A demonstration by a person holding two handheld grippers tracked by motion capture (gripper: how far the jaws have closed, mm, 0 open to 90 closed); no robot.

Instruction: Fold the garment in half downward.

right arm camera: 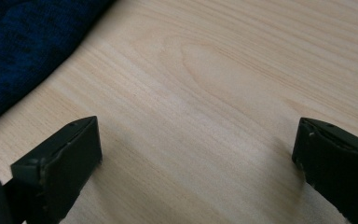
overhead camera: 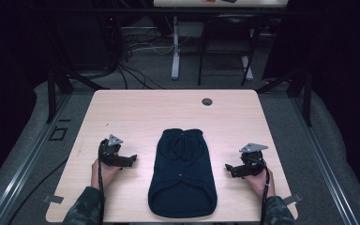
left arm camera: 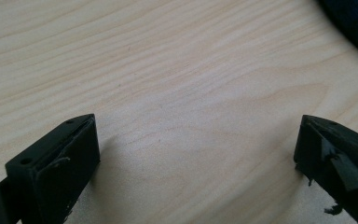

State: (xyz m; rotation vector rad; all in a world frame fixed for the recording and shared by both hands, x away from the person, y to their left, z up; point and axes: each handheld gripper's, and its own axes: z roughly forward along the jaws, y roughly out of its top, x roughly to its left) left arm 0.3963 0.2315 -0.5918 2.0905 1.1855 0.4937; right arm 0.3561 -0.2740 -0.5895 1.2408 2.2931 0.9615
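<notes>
Dark blue sweater [overhead camera: 182, 173] lies flat at the middle of the light wood bench [overhead camera: 136, 108], near its front edge. Left gripper [overhead camera: 130, 160] sits on the bench left of the sweater, fingers [left arm camera: 58, 163] spread wide with bare wood between them. Right gripper [overhead camera: 228, 168] sits to the sweater's right, fingers [right arm camera: 60, 163] likewise spread, holding nothing. Both are apart from the cloth.

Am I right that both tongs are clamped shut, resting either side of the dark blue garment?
Not quite: both tongs are open. The left gripper view shows the left tongs spread over bare table, and the right tongs likewise. They do sit either side of the dark blue garment.
</notes>
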